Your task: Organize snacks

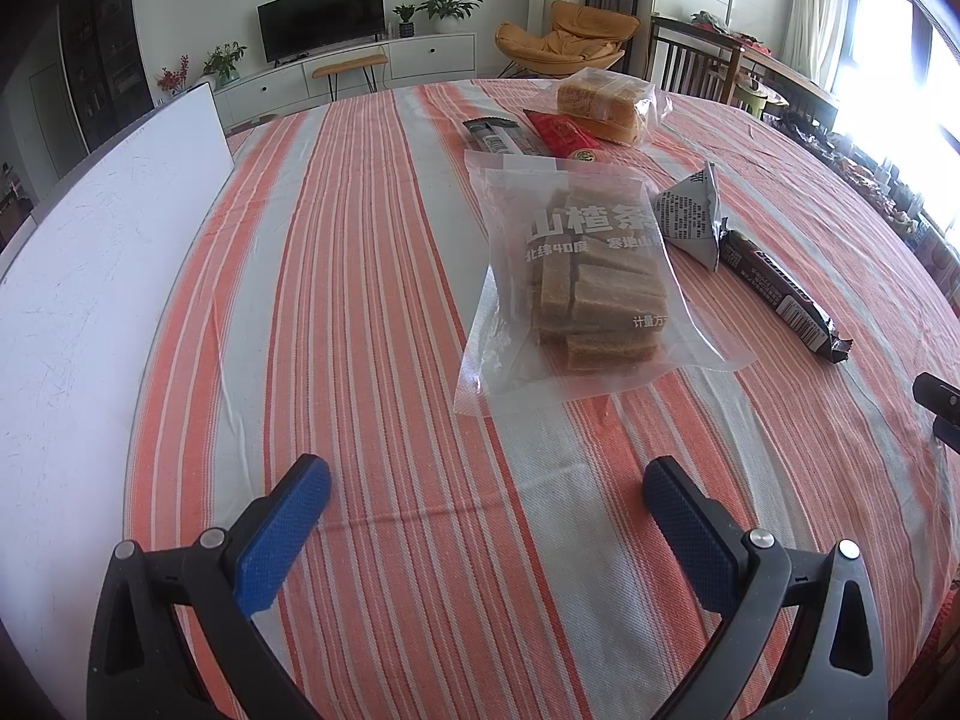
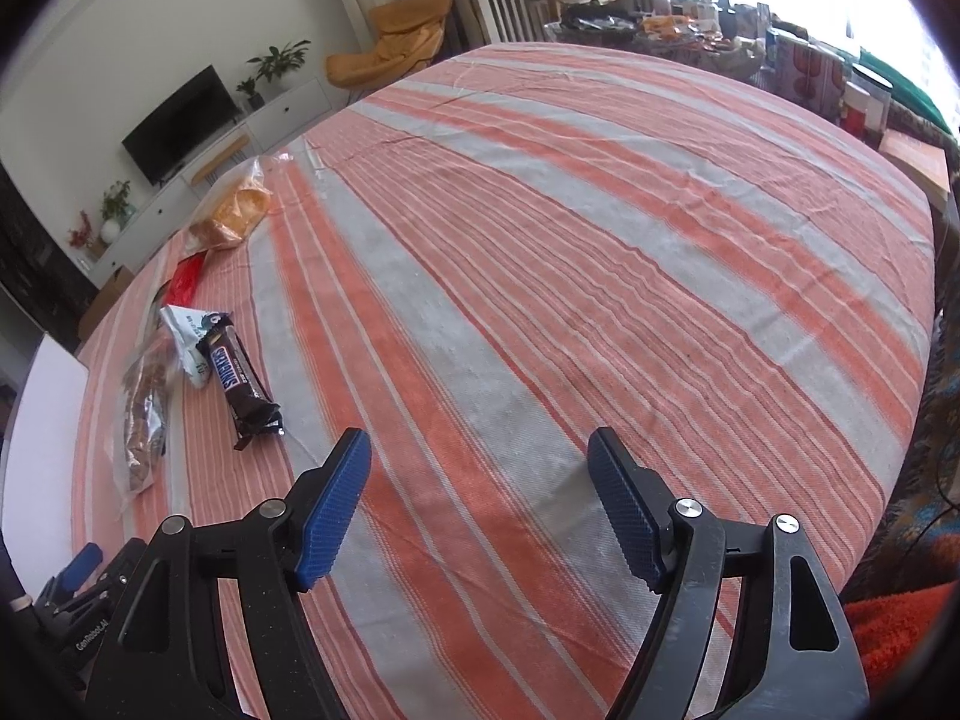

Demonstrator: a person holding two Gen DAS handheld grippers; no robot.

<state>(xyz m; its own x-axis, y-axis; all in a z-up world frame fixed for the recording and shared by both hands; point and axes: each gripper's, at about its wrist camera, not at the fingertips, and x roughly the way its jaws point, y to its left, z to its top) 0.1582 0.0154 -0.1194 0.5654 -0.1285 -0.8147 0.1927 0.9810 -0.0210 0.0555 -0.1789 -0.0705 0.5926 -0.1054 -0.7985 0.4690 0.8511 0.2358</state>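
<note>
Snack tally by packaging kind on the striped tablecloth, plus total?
Clear plastic bags: 2, brown bar pieces and orange cake
Dark wrapped bars: 2, Snickers bar and grey-black bar
Red packet: 1
Silver-grey pyramid pouch: 1
Total: 6

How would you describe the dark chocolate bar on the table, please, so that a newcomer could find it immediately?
Start at the orange-and-grey striped tablecloth and find the big clear bag of brown snack strips. Just right of it, in the left wrist view, lies a silver-grey pyramid-shaped packet, and the dark brown chocolate bar lies beside that. It is the only long, slim, dark wrapper there, with a barcode near one end.
</note>
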